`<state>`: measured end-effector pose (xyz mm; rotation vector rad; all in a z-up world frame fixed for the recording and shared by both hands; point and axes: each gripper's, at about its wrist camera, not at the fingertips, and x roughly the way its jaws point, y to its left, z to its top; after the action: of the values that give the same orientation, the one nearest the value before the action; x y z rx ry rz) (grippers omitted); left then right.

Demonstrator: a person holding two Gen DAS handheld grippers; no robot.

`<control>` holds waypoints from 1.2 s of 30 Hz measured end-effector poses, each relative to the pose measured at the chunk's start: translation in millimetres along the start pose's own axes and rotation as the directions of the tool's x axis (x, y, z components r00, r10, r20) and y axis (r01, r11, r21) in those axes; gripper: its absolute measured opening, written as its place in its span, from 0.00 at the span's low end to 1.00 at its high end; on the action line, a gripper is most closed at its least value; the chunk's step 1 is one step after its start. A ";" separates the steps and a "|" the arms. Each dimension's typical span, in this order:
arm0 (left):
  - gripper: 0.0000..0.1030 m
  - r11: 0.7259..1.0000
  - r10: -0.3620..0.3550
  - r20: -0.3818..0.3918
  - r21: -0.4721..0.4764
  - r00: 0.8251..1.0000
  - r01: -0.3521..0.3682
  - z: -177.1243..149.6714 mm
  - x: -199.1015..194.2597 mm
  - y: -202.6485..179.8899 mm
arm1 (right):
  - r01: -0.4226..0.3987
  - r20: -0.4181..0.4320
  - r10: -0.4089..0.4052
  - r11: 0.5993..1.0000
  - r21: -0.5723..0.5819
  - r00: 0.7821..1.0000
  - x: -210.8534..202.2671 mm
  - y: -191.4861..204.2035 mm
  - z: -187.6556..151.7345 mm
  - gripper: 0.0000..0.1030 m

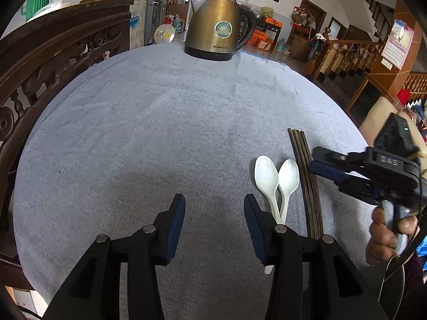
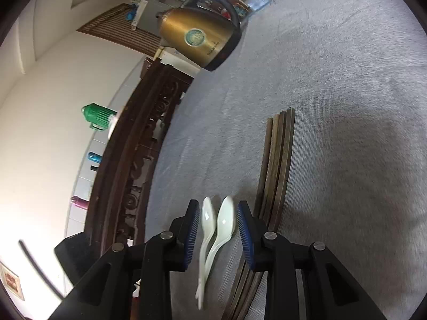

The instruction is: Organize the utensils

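Two white plastic spoons (image 1: pixel 277 184) lie side by side on the grey tablecloth, bowls away from me, handles crossing. Several dark wooden chopsticks (image 1: pixel 307 181) lie bundled just right of them. My left gripper (image 1: pixel 214 202) is open and empty, low over the cloth just left of the spoons. My right gripper (image 1: pixel 313 161) comes in from the right, over the chopsticks. In the right wrist view the right gripper (image 2: pixel 217 213) is open, its jaws either side of the spoons (image 2: pixel 217 226), with the chopsticks (image 2: pixel 277 165) to the right.
A brass-coloured electric kettle (image 1: pixel 220 26) stands at the table's far edge. A carved dark wooden chair back (image 1: pixel 40 61) borders the left side. The grey cloth (image 1: pixel 146 133) covers the round table; its right edge drops off near a beige chair (image 1: pixel 379 114).
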<state>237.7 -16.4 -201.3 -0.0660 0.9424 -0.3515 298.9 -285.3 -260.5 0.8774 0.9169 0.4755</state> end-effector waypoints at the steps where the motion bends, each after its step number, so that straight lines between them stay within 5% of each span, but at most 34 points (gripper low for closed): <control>1: 0.45 1.000 -0.003 0.000 -0.001 1.000 0.003 -0.4 -0.4 -0.6 | 0.003 -0.006 -0.003 1.000 0.002 1.000 3.6 -0.6 1.6 0.31; 12: 0.45 1.000 -0.021 -0.001 0.010 1.000 0.021 0.3 0.6 0.6 | 0.060 -0.079 -0.065 0.996 -0.072 0.995 35.2 8.1 6.9 0.31; 16: 0.45 0.999 -0.034 -0.015 0.012 0.999 0.034 1.8 4.7 -0.3 | 0.099 -0.112 -0.115 0.986 -0.133 0.987 44.1 13.9 6.5 0.08; 19: 0.45 0.999 -0.039 -0.021 0.014 0.999 0.039 3.9 7.1 -1.6 | 0.127 -0.106 -0.146 0.978 -0.167 0.983 45.0 16.8 5.6 0.04; 28: 0.45 0.993 -0.095 -0.061 0.058 0.994 0.098 19.4 24.9 -17.6 | 0.127 0.054 -0.120 0.979 -0.158 0.991 3.6 14.3 3.2 0.04; 36: 0.45 0.982 -0.141 -0.099 0.111 0.985 0.152 30.7 52.1 -39.0 | 0.147 0.229 -0.135 0.988 -0.037 0.964 -59.0 -18.2 5.9 0.04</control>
<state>279.8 -72.9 -215.7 -0.0109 1.0073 -0.5499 271.8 -338.9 -245.2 0.7931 0.7483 0.2695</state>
